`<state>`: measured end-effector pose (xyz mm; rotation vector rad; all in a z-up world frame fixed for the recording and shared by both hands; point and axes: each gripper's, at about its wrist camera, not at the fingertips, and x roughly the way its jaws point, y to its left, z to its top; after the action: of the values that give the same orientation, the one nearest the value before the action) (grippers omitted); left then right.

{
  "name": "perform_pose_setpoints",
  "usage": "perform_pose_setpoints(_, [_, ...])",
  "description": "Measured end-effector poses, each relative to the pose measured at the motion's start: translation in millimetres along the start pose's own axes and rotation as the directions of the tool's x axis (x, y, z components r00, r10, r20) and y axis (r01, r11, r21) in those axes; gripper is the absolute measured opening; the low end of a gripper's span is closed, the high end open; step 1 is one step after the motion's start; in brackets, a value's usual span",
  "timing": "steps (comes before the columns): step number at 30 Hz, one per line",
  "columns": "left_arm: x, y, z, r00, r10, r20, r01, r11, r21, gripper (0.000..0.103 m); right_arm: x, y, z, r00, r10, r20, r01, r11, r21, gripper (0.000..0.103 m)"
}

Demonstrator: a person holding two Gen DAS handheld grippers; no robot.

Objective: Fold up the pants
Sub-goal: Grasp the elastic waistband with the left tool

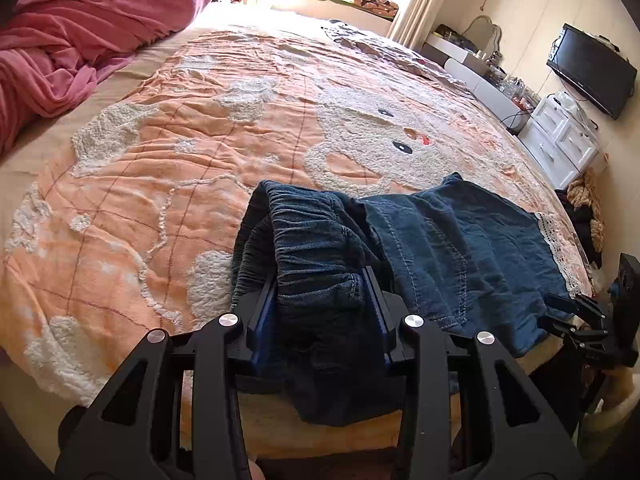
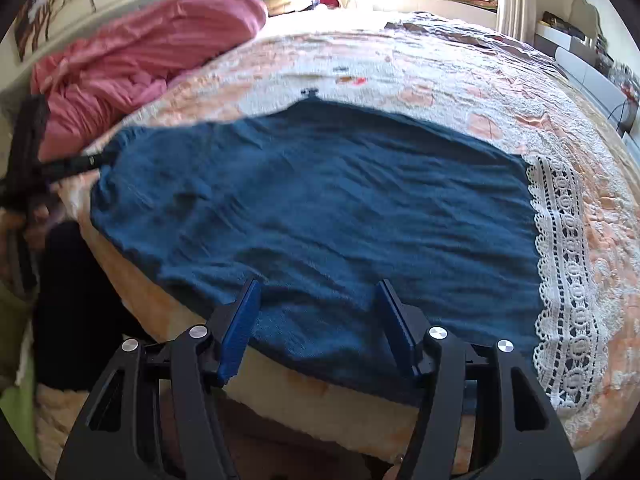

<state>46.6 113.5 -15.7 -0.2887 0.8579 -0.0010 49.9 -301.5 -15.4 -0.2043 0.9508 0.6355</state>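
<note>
Dark blue denim pants point(image 1: 460, 248) lie across the near edge of the bed, with a white lace hem point(image 2: 568, 260) on their right side. In the left wrist view my left gripper point(image 1: 320, 276) is shut on the bunched elastic waistband point(image 1: 316, 240), which fills the gap between the blue pads; some cloth hangs over the bed's edge. My right gripper point(image 2: 318, 284) is open, its fingers point(image 2: 240, 320) spread just over the flat leg cloth point(image 2: 320, 184) near the bed edge, with nothing pinched. Each gripper shows at the rim of the other's view, the right gripper point(image 1: 580, 320) and the blurred left gripper point(image 2: 60, 168).
An orange bedspread point(image 1: 160, 160) with a fluffy white bear covers the bed. A pink quilt point(image 1: 80, 32) is heaped at the far left. White drawers point(image 1: 560, 140), a television point(image 1: 592, 68) and a dressing table stand to the right, with a window beyond.
</note>
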Motion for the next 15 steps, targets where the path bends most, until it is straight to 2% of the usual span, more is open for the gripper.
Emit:
perform_pose_setpoints(3, [-7.9, 9.9, -3.4, 0.998, 0.057, 0.009, -0.058, 0.998, 0.034, 0.030, -3.6, 5.2, 2.7, 1.000, -0.017, -0.004, 0.017, 1.000, -0.017, 0.058])
perform_pose_setpoints(6, [-13.2, 25.9, -5.9, 0.998, 0.056, 0.005, -0.056, 0.998, 0.010, 0.030, -8.3, 16.3, 10.7, 0.998, 0.034, 0.048, -0.033, 0.999, -0.027, 0.058])
perform_pose_setpoints(7, [-13.9, 26.7, -6.4, 0.999, 0.048, 0.004, -0.048, 0.999, 0.008, 0.030, -6.3, 21.2, 12.8, 0.997, 0.050, 0.053, -0.048, 0.998, -0.035, 0.058])
perform_pose_setpoints(9, [-13.5, 21.5, -6.3, 0.997, 0.075, 0.013, -0.076, 0.996, 0.046, 0.030, 2.8, 29.5, 12.2, 0.998, 0.060, 0.031, -0.058, 0.997, -0.058, 0.058])
perform_pose_setpoints(11, [-11.6, 17.6, -6.8, 0.995, 0.097, 0.011, -0.098, 0.993, 0.068, 0.032, 15.7, 36.0, 6.2, 1.000, 0.027, -0.014, -0.028, 0.996, -0.084, 0.059])
perform_pose_setpoints(15, [-9.5, 20.3, -7.4, 0.996, 0.092, 0.006, -0.092, 0.995, 0.047, 0.035, 21.6, 46.7, -3.7, 1.000, -0.022, 0.023, 0.024, 0.994, -0.106, 0.060])
